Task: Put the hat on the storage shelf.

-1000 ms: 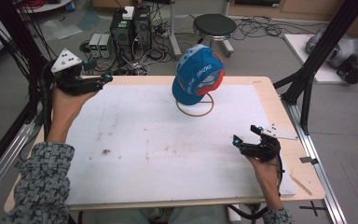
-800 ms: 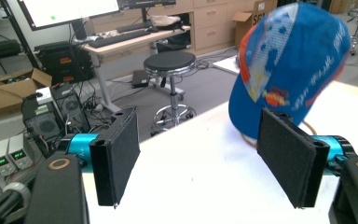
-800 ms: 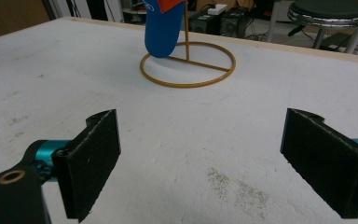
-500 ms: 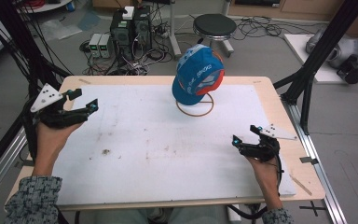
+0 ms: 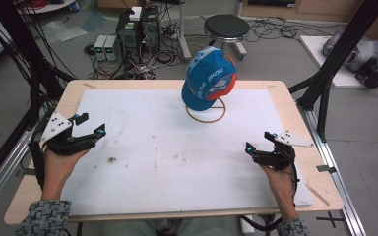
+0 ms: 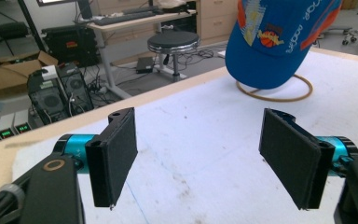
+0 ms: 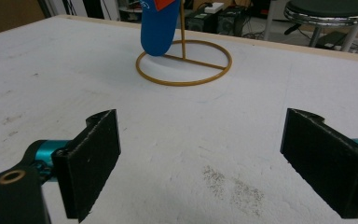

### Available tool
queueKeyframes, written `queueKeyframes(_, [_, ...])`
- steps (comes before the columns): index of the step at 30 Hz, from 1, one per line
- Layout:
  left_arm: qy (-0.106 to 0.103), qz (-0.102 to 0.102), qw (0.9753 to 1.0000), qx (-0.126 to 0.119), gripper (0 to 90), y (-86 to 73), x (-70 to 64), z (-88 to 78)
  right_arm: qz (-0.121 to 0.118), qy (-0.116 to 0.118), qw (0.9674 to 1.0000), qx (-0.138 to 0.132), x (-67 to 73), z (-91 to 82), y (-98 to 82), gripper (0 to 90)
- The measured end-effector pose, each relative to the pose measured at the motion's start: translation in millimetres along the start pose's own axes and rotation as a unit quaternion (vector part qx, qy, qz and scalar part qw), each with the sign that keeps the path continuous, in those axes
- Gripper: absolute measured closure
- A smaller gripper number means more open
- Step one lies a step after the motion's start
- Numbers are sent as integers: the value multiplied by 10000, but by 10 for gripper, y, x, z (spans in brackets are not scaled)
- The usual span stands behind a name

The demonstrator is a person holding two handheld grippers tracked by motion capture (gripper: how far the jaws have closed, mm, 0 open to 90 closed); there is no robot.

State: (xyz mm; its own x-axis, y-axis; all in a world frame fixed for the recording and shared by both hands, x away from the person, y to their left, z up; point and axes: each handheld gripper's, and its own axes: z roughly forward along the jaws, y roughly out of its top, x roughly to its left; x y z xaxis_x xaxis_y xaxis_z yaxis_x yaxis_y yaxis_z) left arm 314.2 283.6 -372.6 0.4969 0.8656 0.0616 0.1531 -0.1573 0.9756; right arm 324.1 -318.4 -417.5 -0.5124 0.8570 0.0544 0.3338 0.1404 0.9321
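Note:
A blue cap (image 5: pixel 209 78) with orange and white panels hangs on a gold wire stand (image 5: pixel 206 114) at the table's far middle. The left gripper view has the cap (image 6: pixel 279 37) at upper right over the stand's ring (image 6: pixel 279 95). In the right gripper view the cap's brim (image 7: pixel 157 25) hangs above the ring (image 7: pixel 184 63). My left gripper (image 5: pixel 89 126) rests open at the left edge of the white sheet, its pads (image 6: pixel 114 156) wide apart and empty. Open and empty too, my right gripper (image 5: pixel 259 142) sits at the right side, well short of the stand.
A white sheet (image 5: pixel 177 157) covers the wooden table (image 5: pixel 74 91), with dirt specks (image 5: pixel 112 160) near the left hand. Beyond the far edge stand a black stool (image 5: pixel 226 27), computer boxes (image 5: pixel 138 24) and cables. Black frame posts (image 5: pixel 334 64) flank the table.
My left gripper has come back from the far left corner toward the near left side of the sheet. The right gripper and the cap have stayed put.

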Motion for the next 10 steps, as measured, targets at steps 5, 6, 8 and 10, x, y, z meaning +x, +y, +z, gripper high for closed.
queueKeyframes(5, [33, -64, 9999, 131, 278, -116, 40, -15, 7, 12, 10000, 5, 12, -1, 1, 110])
queueKeyframes(6, [49, -79, 9999, 134, 278, -128, 46, -20, 8, 11, 10000, 8, 13, -2, 2, 110])
queueKeyframes(8, [67, -87, 9998, 153, 278, -145, 55, -24, -18, 5, 10000, -2, 11, -5, 3, 110])
queueKeyframes(10, [65, -96, 9998, 147, 278, -152, 53, -27, -20, -1, 10000, -14, 13, -5, 5, 110])
